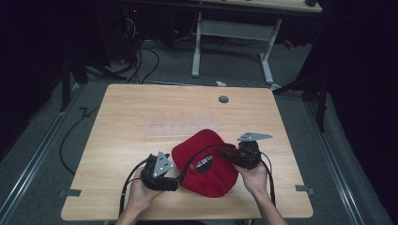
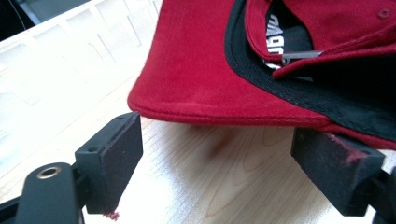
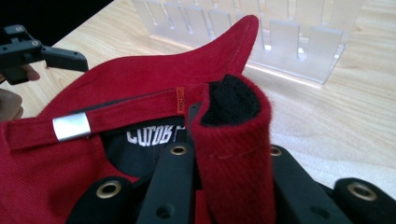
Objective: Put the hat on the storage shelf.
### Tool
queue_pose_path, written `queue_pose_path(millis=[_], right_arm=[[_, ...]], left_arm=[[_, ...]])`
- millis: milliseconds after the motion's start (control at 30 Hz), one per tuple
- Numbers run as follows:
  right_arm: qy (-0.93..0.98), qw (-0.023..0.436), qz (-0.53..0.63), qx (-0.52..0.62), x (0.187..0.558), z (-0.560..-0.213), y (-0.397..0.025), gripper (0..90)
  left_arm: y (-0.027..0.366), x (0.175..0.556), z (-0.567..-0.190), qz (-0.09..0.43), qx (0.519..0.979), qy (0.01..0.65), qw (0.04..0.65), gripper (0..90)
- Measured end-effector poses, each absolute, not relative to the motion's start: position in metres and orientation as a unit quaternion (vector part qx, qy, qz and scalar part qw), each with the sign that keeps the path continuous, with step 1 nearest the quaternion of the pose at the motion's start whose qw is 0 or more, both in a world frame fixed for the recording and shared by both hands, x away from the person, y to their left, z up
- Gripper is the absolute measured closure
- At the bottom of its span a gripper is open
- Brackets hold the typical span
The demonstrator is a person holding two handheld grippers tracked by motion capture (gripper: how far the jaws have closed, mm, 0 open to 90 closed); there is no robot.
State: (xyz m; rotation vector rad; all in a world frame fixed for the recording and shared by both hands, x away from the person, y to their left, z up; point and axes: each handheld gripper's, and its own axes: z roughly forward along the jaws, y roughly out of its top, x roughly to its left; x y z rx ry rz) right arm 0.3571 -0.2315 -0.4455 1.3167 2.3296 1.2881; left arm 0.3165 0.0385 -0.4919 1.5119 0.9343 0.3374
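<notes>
We see a red cap (image 1: 206, 161) lying upside down on the near half of the wooden bench (image 1: 141, 112), between the person's two hands. The right gripper (image 1: 233, 154) has its fingers closed tight on a folded piece of the cap's rim, red outside and black inside, which stands up between them in the right gripper view. In that view we also see the red adjusting strap (image 3: 116, 114) with its silver clasp (image 3: 71, 126) (white lettering shows on the black lining below it). The left gripper (image 1: 174, 183) sits at the cap's near left edge with its fingers spread wide apart, holding nothing; in the left gripper view the curved brim (image 2: 201, 79) lies just beyond them, over the wood. A clear plastic rack (image 3: 261, 32) stands on the bench behind the cap.
</notes>
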Motion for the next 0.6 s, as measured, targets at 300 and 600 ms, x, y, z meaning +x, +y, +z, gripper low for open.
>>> queue_pose_path(millis=[300,600], right_arm=[[0.789,0.068,0.424,0.440,0.357,-0.447,-0.225,82.3],[0.794,0.050,0.418,0.440,0.359,-0.449,-0.221,82.0]], left_arm=[[0.037,0.314,-0.488,0.156,0.671,0.394,0.609,14.4],[0.035,0.317,-0.491,0.165,0.674,0.399,0.600,15.4]])
